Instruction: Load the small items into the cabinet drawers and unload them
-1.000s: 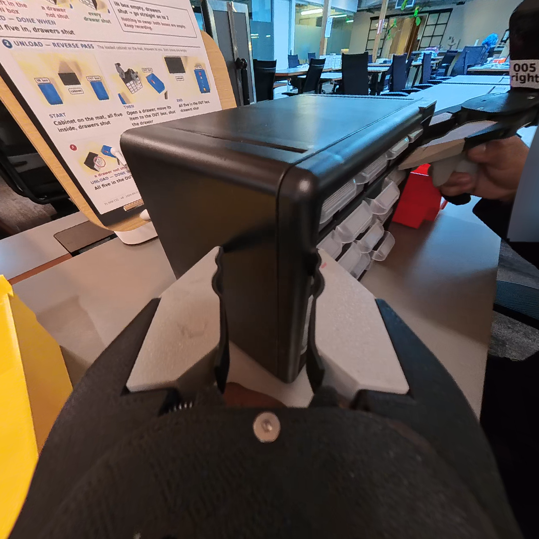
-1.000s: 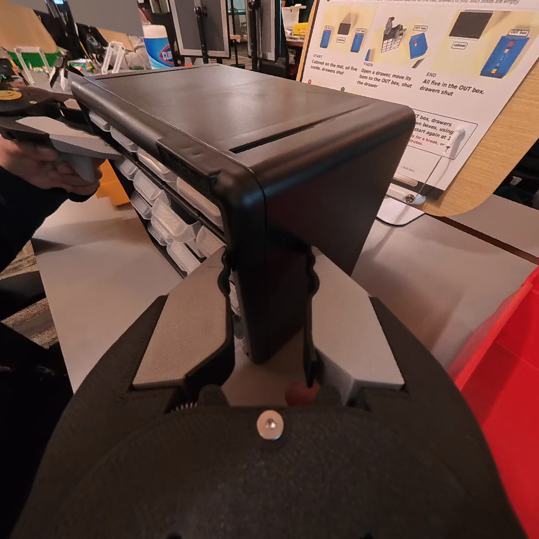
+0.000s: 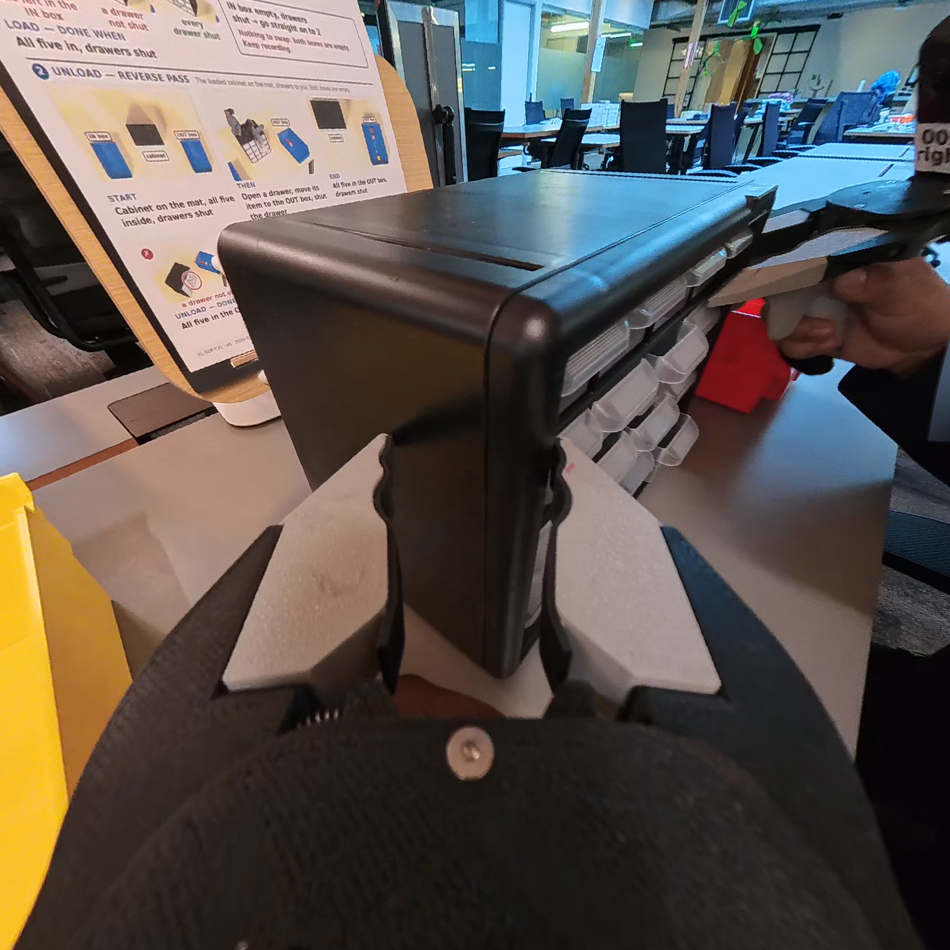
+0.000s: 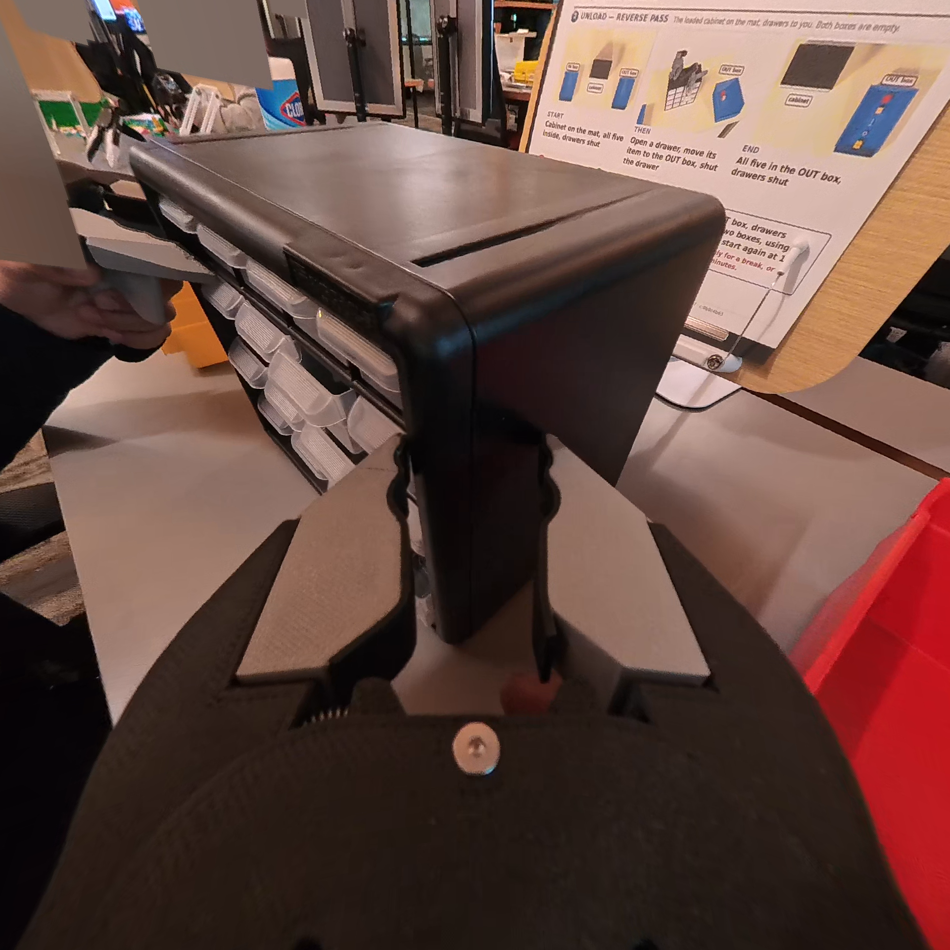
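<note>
The left tool (image 3: 470, 462) is clamped on the front corner at one end of the black cabinet (image 3: 390, 329), one pad on the end wall and the other on the drawer face. The right tool (image 4: 470, 462) grips the matching front corner at the other end in the same way, so the cabinet is held between the two, a person's hand (image 3: 894, 318) on the right one's handle.

The cabinet is a long, low black plastic box with rounded corners and a smooth top crossed by a narrow groove. Its front carries rows of small clear drawers (image 3: 637, 390) with ribbed faces and scooped pulls; several in the lower rows sit a little farther out than their neighbours. What is inside them cannot be made out. Whether its base touches the counter (image 3: 761, 519) cannot be told.

Grey counter lies open in front of the drawer face, up to the near edge where a dark sleeve shows. A yellow bin (image 3: 31, 668) stands just beside the left tool, and a red bin (image 4: 884, 668) just beside the right tool. Behind the cabinet, close to its back, an instruction board (image 4: 719, 128) leans on a white stand, leaving little free room on that side.
</note>
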Demonstrator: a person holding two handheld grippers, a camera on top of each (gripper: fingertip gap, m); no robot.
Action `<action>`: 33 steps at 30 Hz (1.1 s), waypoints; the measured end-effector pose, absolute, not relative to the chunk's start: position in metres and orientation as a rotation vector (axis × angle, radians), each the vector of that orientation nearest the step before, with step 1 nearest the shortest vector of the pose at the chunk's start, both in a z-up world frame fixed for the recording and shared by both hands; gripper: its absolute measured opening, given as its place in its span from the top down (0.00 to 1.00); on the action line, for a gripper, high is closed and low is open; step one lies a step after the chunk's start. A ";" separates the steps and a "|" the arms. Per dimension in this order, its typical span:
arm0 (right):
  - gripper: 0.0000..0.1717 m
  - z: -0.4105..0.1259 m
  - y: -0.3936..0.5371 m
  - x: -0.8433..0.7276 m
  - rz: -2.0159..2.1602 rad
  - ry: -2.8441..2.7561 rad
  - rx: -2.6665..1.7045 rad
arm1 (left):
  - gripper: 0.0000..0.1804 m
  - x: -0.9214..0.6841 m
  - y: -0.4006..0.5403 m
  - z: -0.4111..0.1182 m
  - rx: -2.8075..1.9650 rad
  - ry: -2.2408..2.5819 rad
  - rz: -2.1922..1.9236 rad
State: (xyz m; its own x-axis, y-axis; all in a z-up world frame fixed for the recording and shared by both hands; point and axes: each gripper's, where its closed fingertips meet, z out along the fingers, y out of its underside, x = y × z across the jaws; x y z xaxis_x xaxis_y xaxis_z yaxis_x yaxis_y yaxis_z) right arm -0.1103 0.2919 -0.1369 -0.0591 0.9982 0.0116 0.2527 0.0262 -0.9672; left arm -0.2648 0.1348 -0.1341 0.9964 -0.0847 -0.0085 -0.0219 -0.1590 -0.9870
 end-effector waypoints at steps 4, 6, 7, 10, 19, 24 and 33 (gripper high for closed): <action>0.72 -0.111 0.299 -0.085 1.183 -1.368 -1.317 | 0.68 -0.263 0.129 -0.129 -1.711 0.085 -0.097; 0.71 -0.100 0.315 -0.064 1.203 -1.297 -1.350 | 0.68 -0.265 0.125 -0.124 -1.692 0.069 -0.119; 0.71 -0.099 0.327 -0.052 1.177 -1.261 -1.383 | 0.68 -0.267 0.123 -0.123 -1.688 0.063 -0.118; 0.71 -0.111 0.361 -0.016 1.030 -1.209 -1.521 | 0.64 -0.273 0.119 -0.125 -1.704 0.058 -0.109; 0.59 -0.180 0.352 0.014 0.899 -1.272 -1.779 | 0.61 -0.280 0.109 -0.123 -1.728 0.051 -0.024; 0.59 -0.220 0.365 0.014 0.639 -1.277 -1.843 | 0.63 -0.291 0.094 -0.124 -1.729 -0.036 0.035; 0.94 -0.237 0.373 0.015 0.372 -1.209 -1.790 | 0.62 -0.374 0.035 -0.168 -1.838 -0.464 0.546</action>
